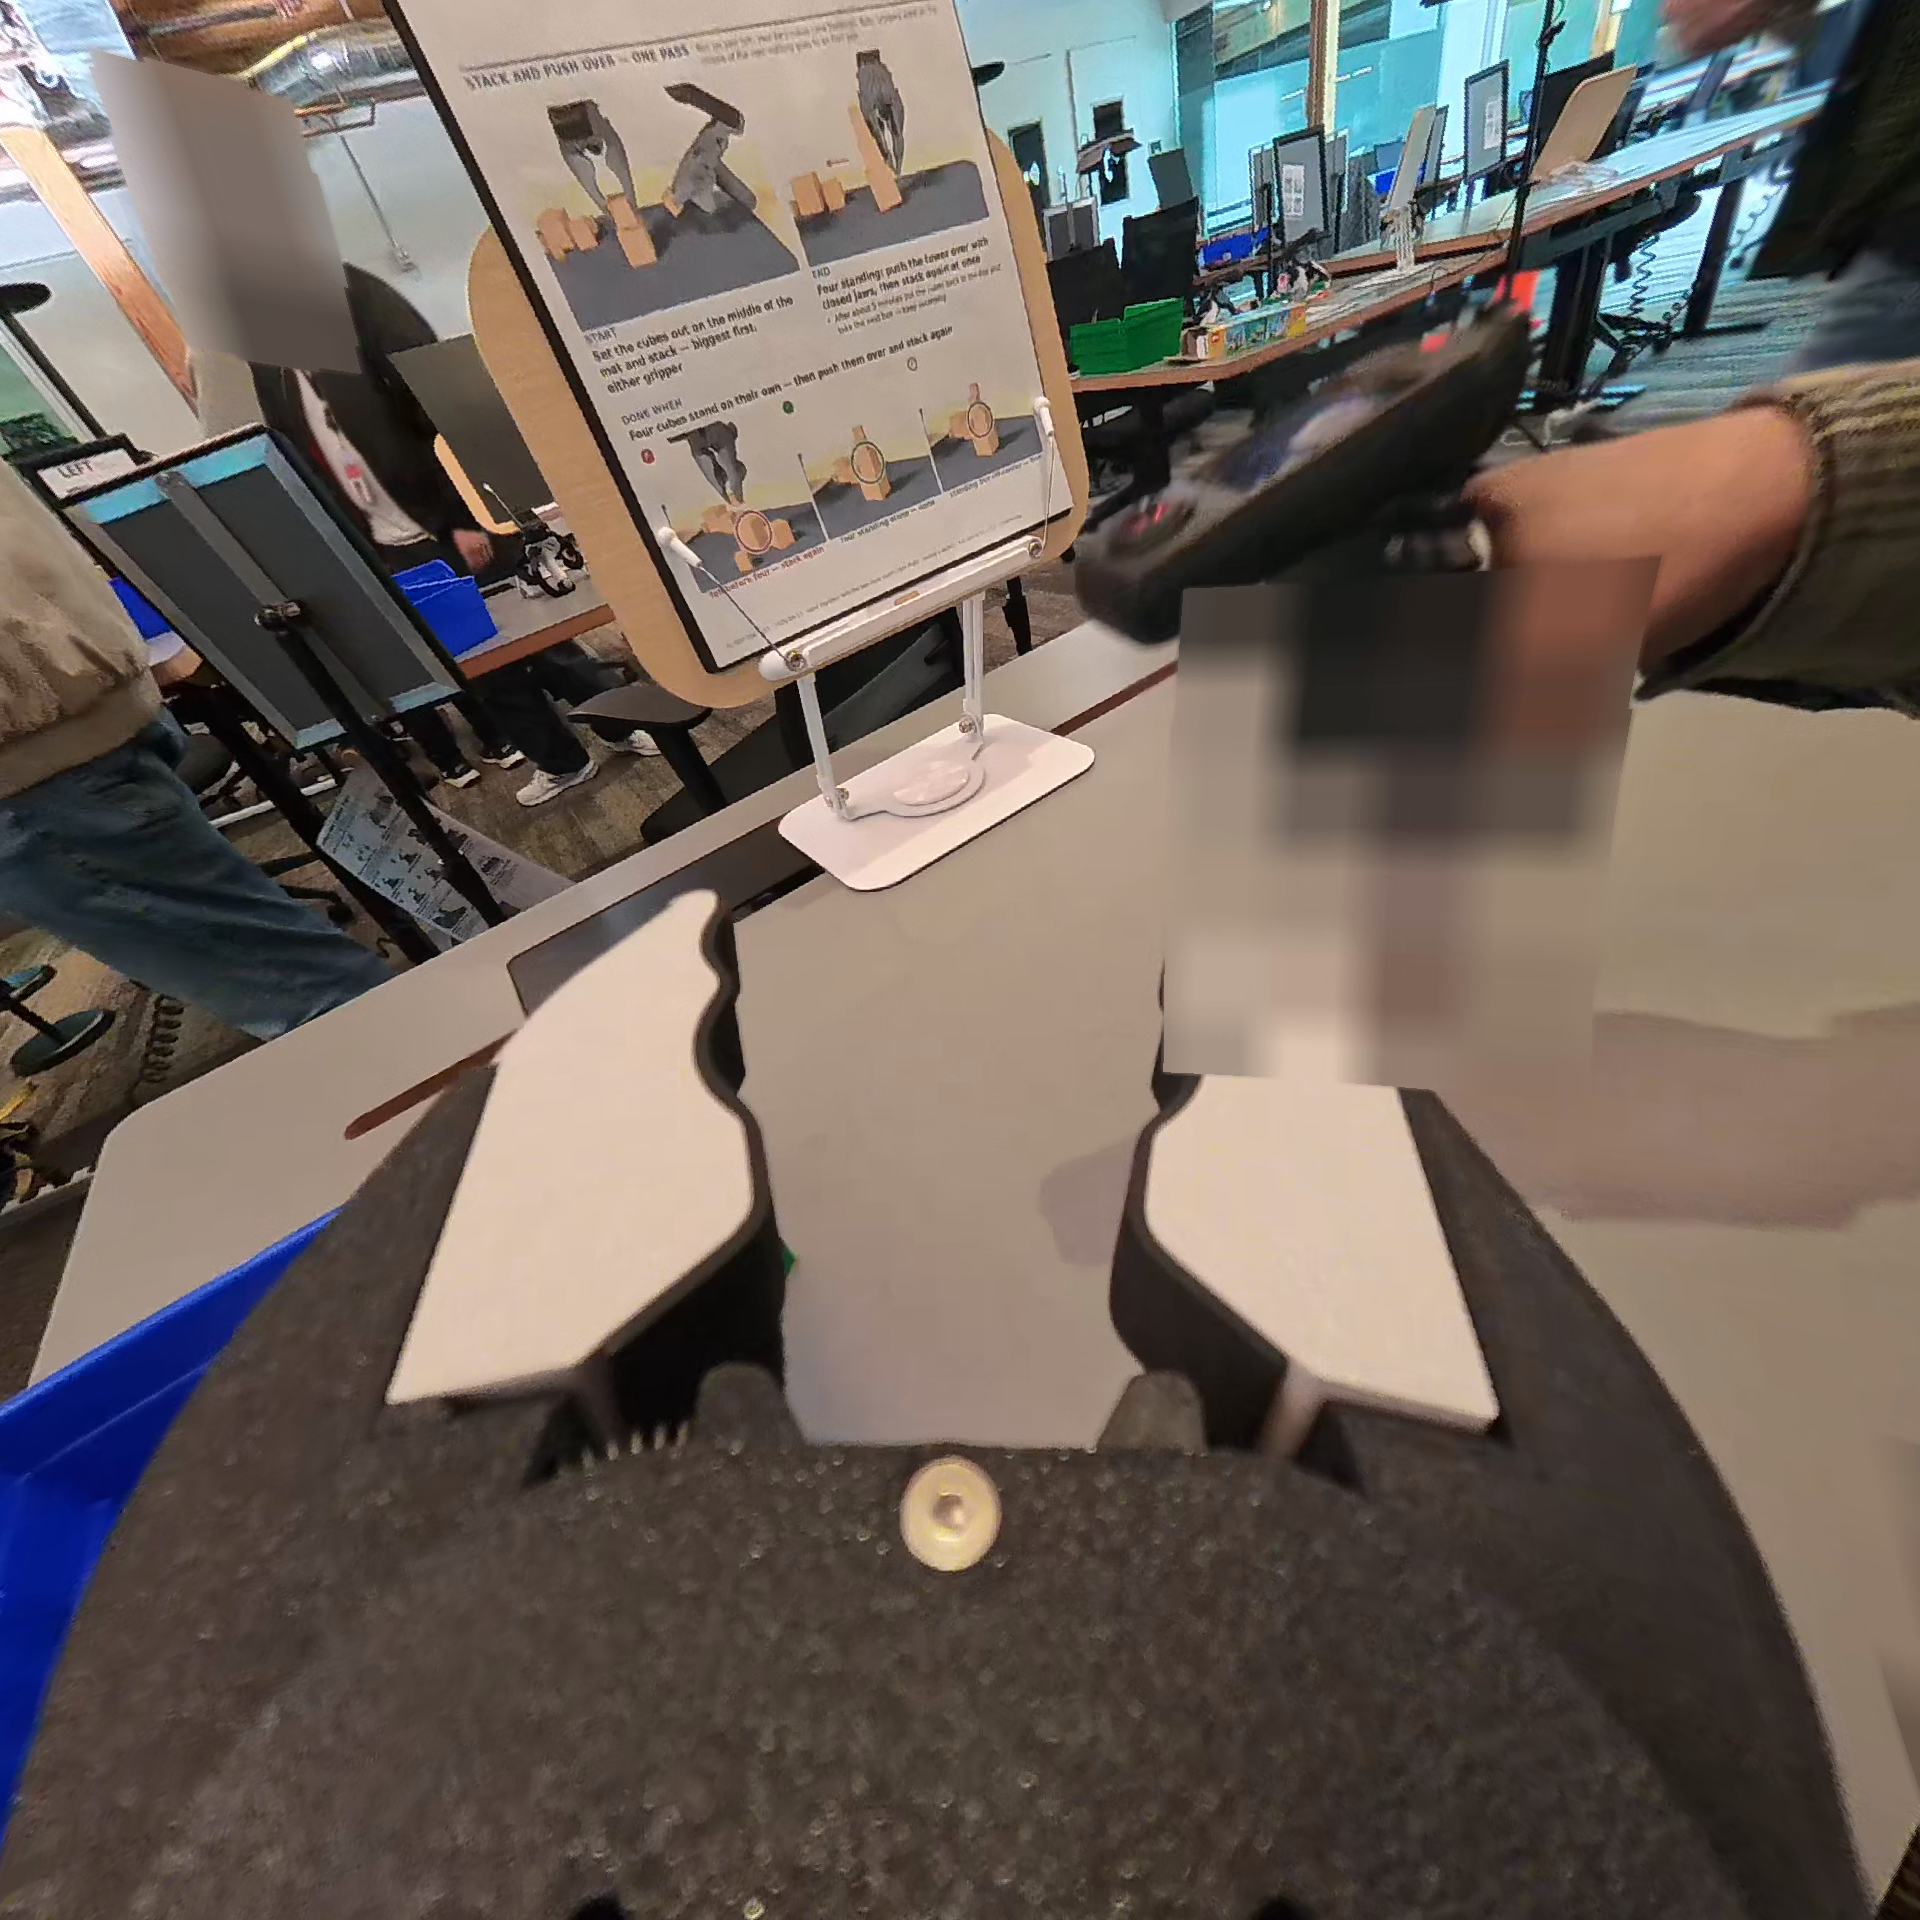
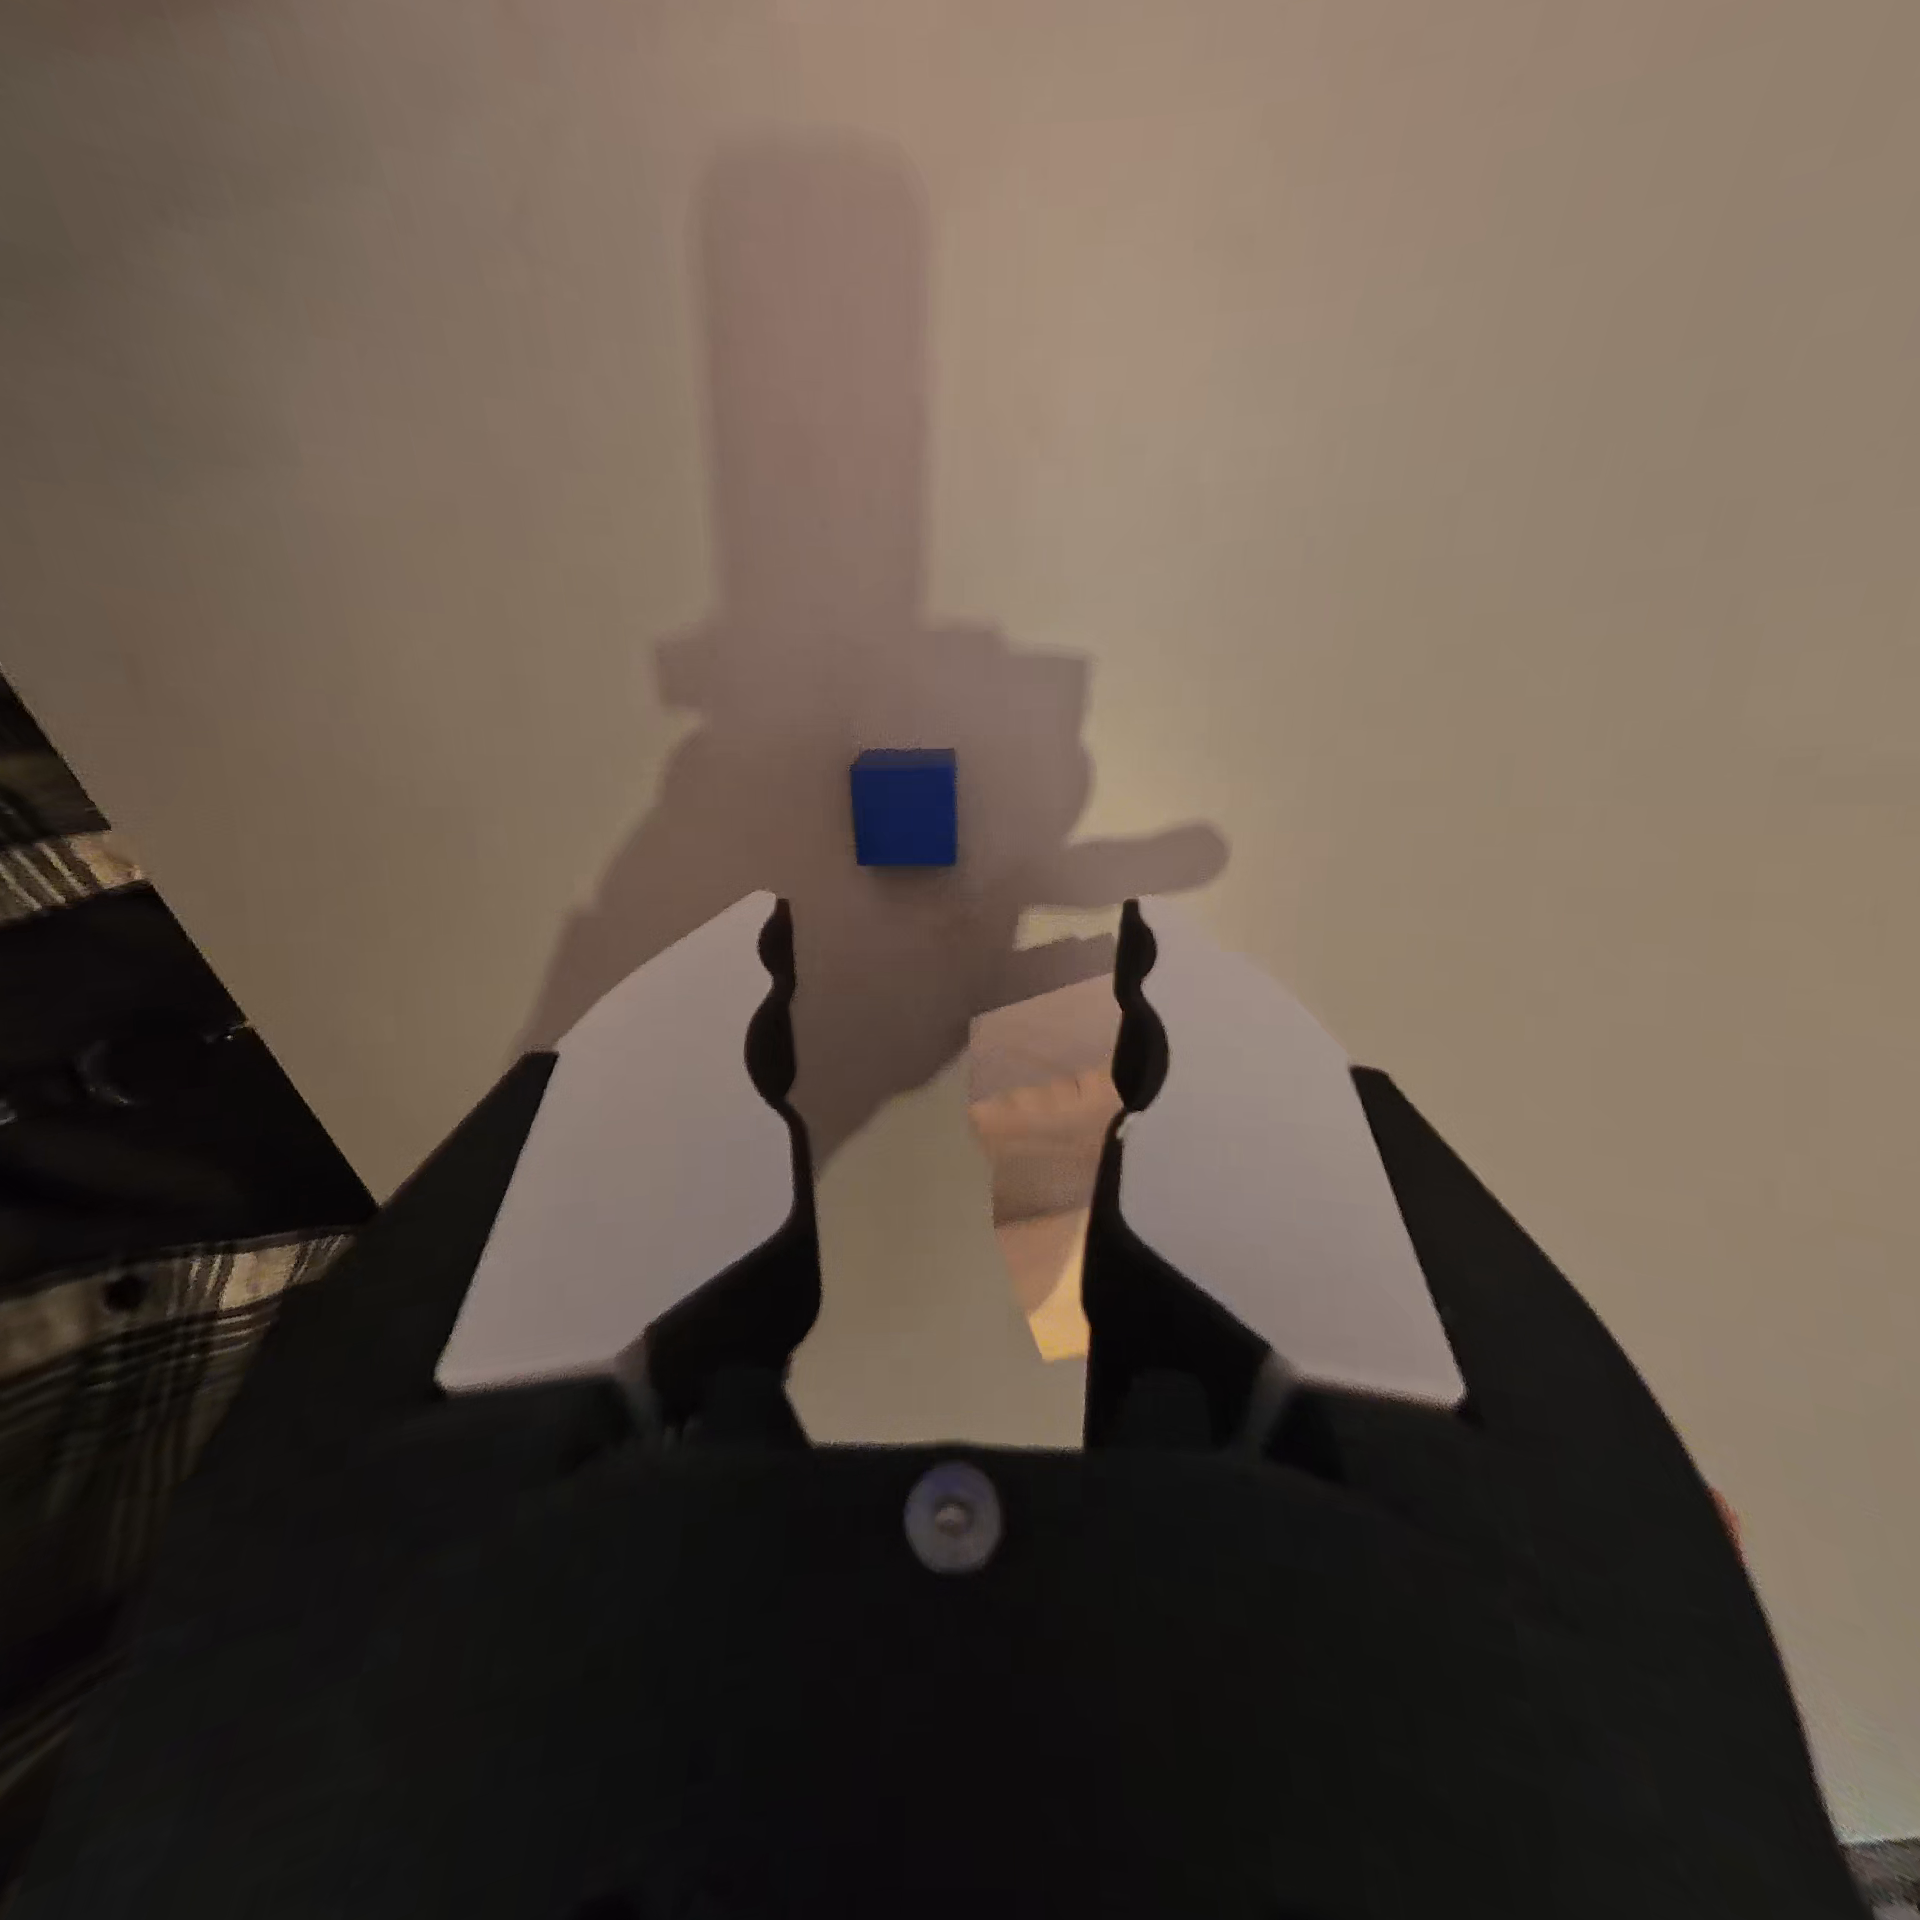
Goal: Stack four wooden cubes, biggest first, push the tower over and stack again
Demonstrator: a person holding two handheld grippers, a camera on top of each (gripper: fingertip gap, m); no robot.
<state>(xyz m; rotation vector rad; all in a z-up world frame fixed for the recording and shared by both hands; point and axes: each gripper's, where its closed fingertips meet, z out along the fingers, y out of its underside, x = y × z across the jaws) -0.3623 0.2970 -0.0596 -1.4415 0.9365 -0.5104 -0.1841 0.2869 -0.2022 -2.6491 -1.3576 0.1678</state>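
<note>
My left tongs (image 1: 940, 1049) hang over the bench near its left edge, fingers spread wide with nothing between them. My right tongs (image 2: 954, 914) point down at the bench top, also spread and empty. From the left, my right hand (image 1: 1621, 540) shows gripping its handle.

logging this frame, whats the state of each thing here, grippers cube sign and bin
left gripper: open, empty, above the grey table
right gripper: open, empty, pointing down at the table
blue cube: resting alone on the table, ahead of the right gripper's fingertips, untouched
instruction sheet: propped up, tilted back on its white stand
blue bin: at the table's left edge, contents hidden
</note>
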